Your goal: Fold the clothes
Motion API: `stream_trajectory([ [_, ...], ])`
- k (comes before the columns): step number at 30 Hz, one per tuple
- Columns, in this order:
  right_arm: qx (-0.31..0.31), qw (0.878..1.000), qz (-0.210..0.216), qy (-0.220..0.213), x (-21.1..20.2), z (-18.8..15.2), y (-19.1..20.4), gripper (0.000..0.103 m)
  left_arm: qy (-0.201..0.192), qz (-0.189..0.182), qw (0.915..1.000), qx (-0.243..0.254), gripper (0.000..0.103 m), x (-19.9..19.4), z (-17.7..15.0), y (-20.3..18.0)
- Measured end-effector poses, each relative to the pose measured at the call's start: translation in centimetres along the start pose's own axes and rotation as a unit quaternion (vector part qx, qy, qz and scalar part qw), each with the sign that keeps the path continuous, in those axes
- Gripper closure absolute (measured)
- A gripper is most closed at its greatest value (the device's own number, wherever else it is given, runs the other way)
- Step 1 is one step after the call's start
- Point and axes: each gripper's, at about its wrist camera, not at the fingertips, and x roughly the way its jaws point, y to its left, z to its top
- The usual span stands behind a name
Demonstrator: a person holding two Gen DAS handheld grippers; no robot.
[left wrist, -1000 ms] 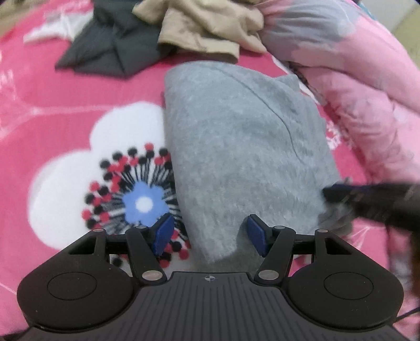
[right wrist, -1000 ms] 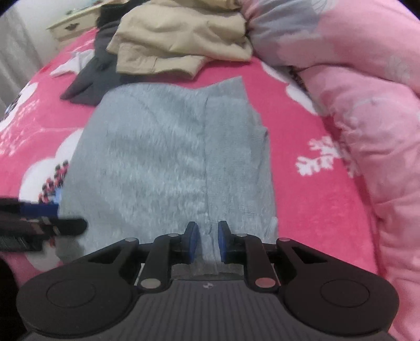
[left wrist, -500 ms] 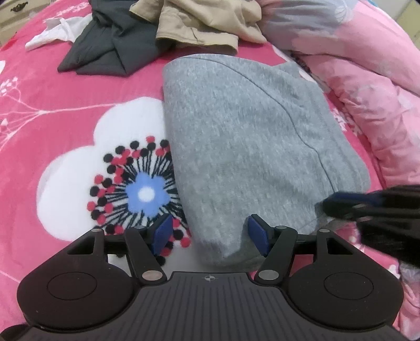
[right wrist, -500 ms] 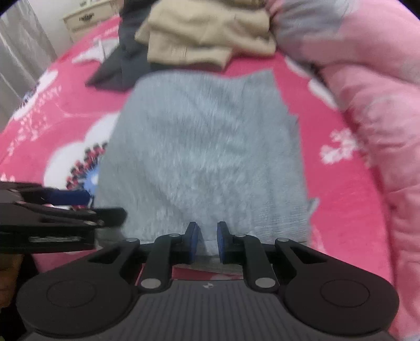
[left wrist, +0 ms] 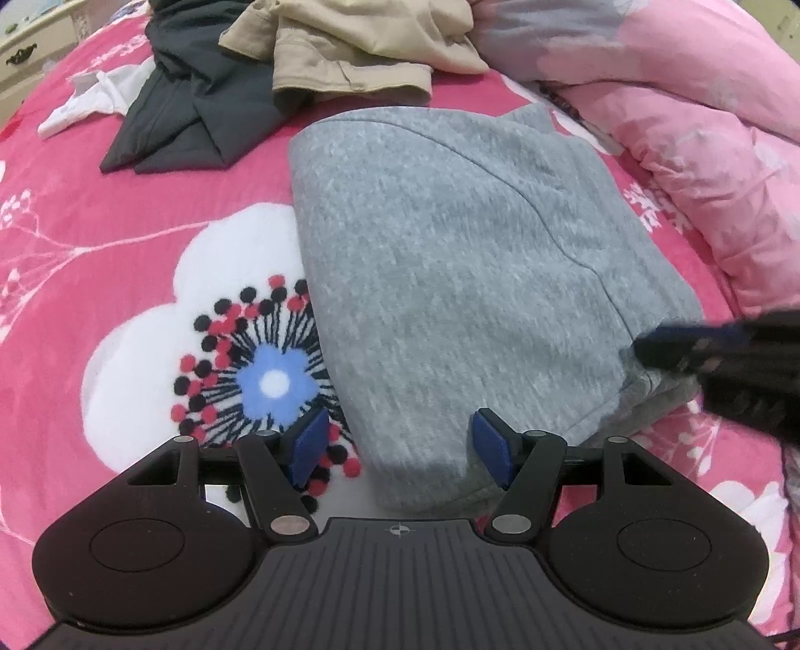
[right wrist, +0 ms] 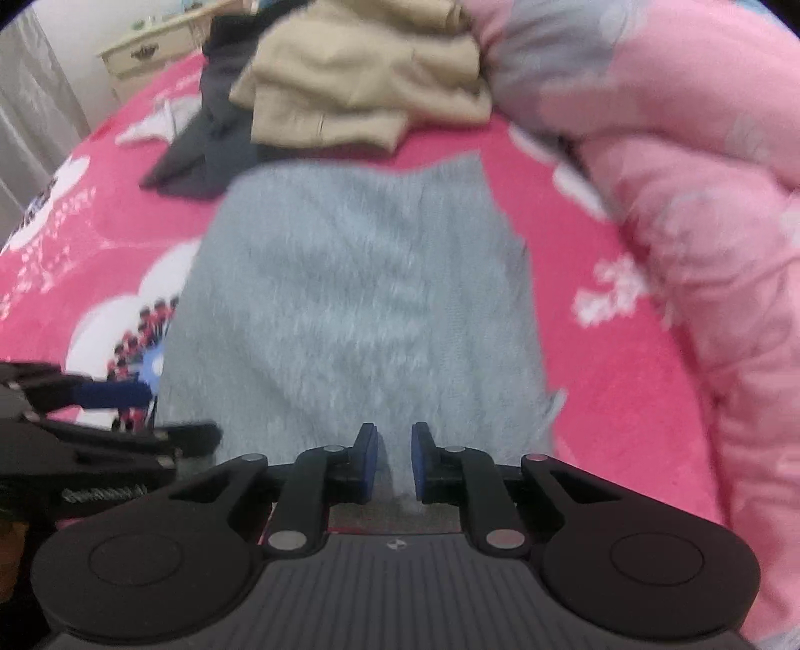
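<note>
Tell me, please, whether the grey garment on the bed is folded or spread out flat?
Folded. The grey garment lies as a compact block with a rounded doubled edge at its left side and layers showing at its near corner, on the pink bedspread.

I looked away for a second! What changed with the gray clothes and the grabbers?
Not much. The right gripper closed a little tighter on the near edge of the gray garment. The left gripper stays open astride the near left corner. The garment stays folded on the bed; the tan and dark clothes haven't moved.
</note>
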Motion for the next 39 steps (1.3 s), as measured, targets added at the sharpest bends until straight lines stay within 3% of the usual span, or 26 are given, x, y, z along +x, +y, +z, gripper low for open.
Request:
stream_trajectory([
  [3, 0.007, 1.0, -0.016, 0.008, 1.0, 0.0, -0.8, 0.087, -0.001, 0.0, 1.0, -0.001, 0.038, 0.0, -0.1, -0.1],
  [39, 0.006, 1.0, -0.013, 0.009, 2.2, -0.2, -1.1, 0.087, -0.004, 0.014, 0.9999, 0.004, 0.035, 0.2, -0.1, -0.8],
])
